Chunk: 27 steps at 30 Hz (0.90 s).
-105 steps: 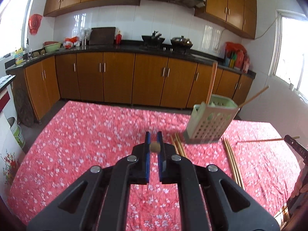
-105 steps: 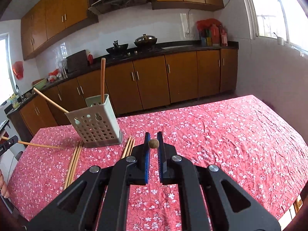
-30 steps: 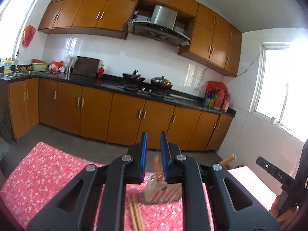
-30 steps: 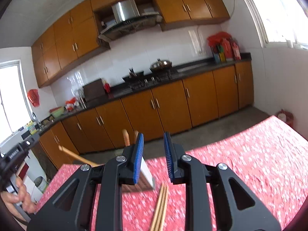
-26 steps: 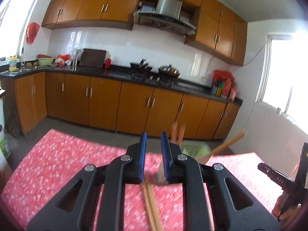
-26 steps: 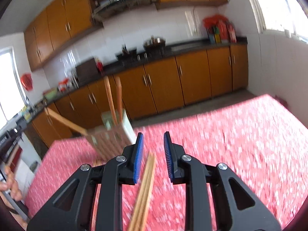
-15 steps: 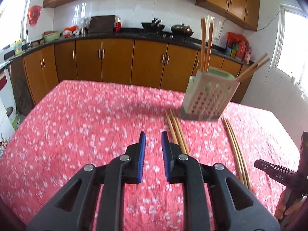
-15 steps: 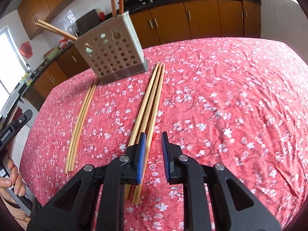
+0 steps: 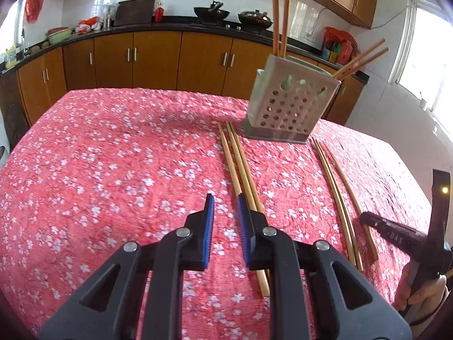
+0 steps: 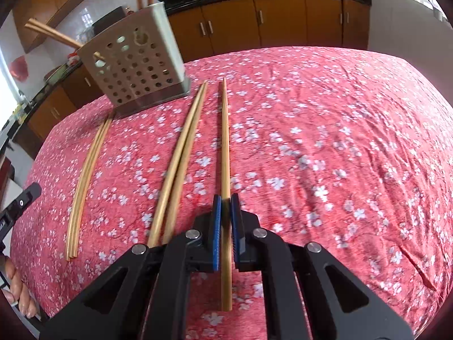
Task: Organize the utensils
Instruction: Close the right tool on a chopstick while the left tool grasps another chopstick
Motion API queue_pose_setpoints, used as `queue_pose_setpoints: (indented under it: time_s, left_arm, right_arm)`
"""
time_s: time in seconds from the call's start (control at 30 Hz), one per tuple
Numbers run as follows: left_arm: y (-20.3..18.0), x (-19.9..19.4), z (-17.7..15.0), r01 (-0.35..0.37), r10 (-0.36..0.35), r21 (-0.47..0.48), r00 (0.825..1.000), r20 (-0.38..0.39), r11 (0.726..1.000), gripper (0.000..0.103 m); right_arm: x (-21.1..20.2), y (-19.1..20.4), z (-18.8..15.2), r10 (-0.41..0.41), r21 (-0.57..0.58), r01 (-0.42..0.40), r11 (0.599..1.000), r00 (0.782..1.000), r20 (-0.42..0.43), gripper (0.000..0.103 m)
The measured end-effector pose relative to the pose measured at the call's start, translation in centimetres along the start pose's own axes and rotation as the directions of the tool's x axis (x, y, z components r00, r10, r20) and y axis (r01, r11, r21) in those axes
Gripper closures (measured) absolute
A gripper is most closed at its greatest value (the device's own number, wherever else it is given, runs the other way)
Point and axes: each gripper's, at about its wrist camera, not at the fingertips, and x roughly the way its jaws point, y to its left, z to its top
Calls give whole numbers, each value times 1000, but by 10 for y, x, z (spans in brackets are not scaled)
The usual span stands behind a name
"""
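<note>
Now the right gripper (image 10: 225, 201) clenches one chopstick (image 10: 224, 141) between its jaws, left gripper (image 9: 225, 206) slack and empty beside another pair; next, lift toward the holder (image 10: 133, 65).

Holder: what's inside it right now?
Four chopsticks stick out of the holder: two upright and two leaning over the rim. Its walls hide their lower ends, so anything shorter inside can't be seen.

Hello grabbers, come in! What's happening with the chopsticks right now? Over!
Right gripper just closed, shut on one chopstick. Left gripper open, nothing between its jaws. Holder upright, four chopsticks inside. Loose chopsticks remain on the tablecloth; nothing blocking.
</note>
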Motion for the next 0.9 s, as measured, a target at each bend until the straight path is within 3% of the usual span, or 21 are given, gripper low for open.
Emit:
queue_pose_setpoints:
  time_s: [0.27,0.5,0.7,0.9]
  left_arm:
    - [-16,26,-11,34,-30,35,995,-98,999,86]
    - [-23,47,-19,-1,12,64,986,-164,998,91]
    - [-16,50,-15,-59,68,60,985,-158,996,95]
    - [24,52,0,-154,153,7,976,-157,988,95]
  right_arm:
    - [1,-11,3,-3,26,3,1000,1000,2,95]
    - [-1,-12,2,-2,21,2,1000,1000,2,95]
    - [0,-5,2,-12,-9,12,1000,1000,-2,95]
    - [3,-8,8,-36,-34,36,999,999,0,95]
